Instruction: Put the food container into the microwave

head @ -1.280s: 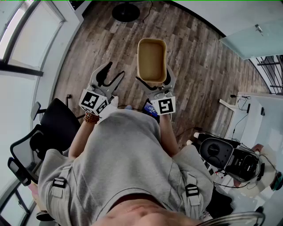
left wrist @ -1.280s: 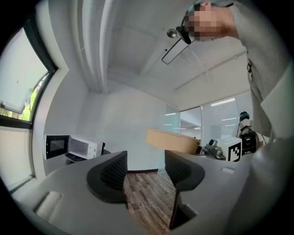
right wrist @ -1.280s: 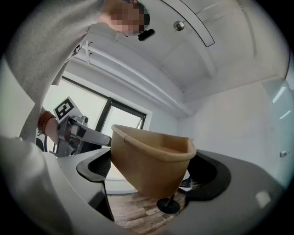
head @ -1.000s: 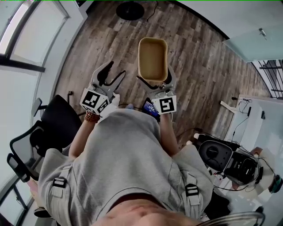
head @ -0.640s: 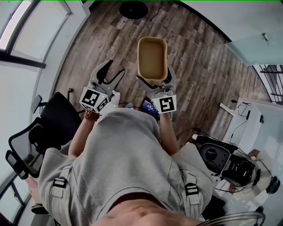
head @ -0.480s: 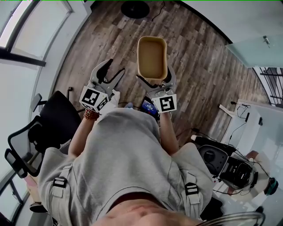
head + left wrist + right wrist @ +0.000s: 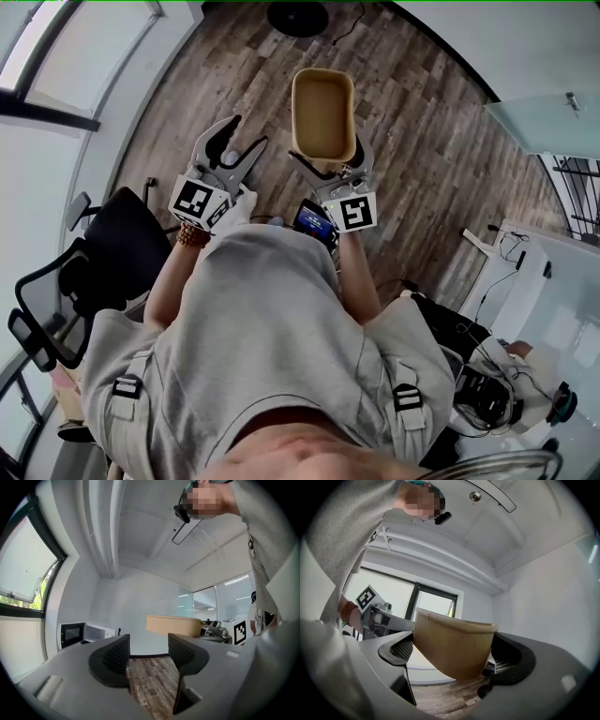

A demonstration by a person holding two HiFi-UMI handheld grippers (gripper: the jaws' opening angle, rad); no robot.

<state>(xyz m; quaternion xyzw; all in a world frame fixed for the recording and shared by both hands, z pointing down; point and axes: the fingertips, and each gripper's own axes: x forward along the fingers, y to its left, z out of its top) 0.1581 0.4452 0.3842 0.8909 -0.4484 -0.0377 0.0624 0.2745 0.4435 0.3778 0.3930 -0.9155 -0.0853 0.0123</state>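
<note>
The tan food container (image 7: 323,112) is empty and open-topped, held level above the wood floor. My right gripper (image 7: 328,156) is shut on its near end; in the right gripper view the container (image 7: 454,644) fills the gap between both jaws. My left gripper (image 7: 246,136) hangs open and empty to the container's left. In the left gripper view the jaws (image 7: 149,653) stand apart, the container (image 7: 176,624) shows beyond them, and the microwave (image 7: 72,633) sits far off at the left against the white wall.
A black office chair (image 7: 56,291) stands at my left by the window. A round black stand base (image 7: 298,17) lies on the floor ahead. A white desk (image 7: 530,253) and black equipment (image 7: 487,394) are at the right.
The floor has slid under me as I moved. Both grippers sit slightly higher in view, the left one closer to the container. The right gripper still holds the container.
</note>
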